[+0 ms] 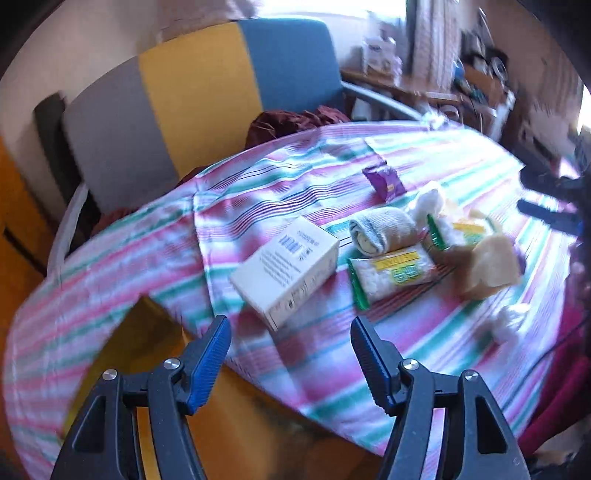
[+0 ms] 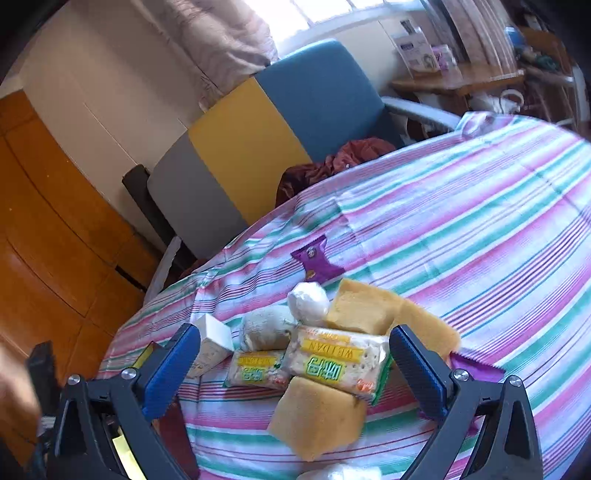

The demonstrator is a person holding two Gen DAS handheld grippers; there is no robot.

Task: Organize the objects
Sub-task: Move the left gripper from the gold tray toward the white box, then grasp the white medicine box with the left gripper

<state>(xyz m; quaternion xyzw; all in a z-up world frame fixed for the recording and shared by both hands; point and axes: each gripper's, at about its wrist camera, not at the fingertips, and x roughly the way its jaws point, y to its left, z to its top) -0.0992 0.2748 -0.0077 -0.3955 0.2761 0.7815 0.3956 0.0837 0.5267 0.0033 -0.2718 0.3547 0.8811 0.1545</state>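
Overall, a round table under a pink-and-green striped cloth (image 1: pixel 332 177) bears the clutter: white box (image 1: pixel 286 266), rolled sock (image 1: pixel 382 230), snack packets (image 2: pixel 338 363) and sponges (image 2: pixel 317 417), grouped near its edge. Behind stands a grey, yellow and blue chair (image 1: pixel 199 99) against wooden cabinets (image 2: pixel 48 236). Left gripper (image 1: pixel 290 338) and right gripper (image 2: pixel 293 345) both hang wide apart, holding nothing.

light: daylight from window (image 2: pixel 332 14), glare | blur: motion smear | edges: fisheye-bent, dark corners
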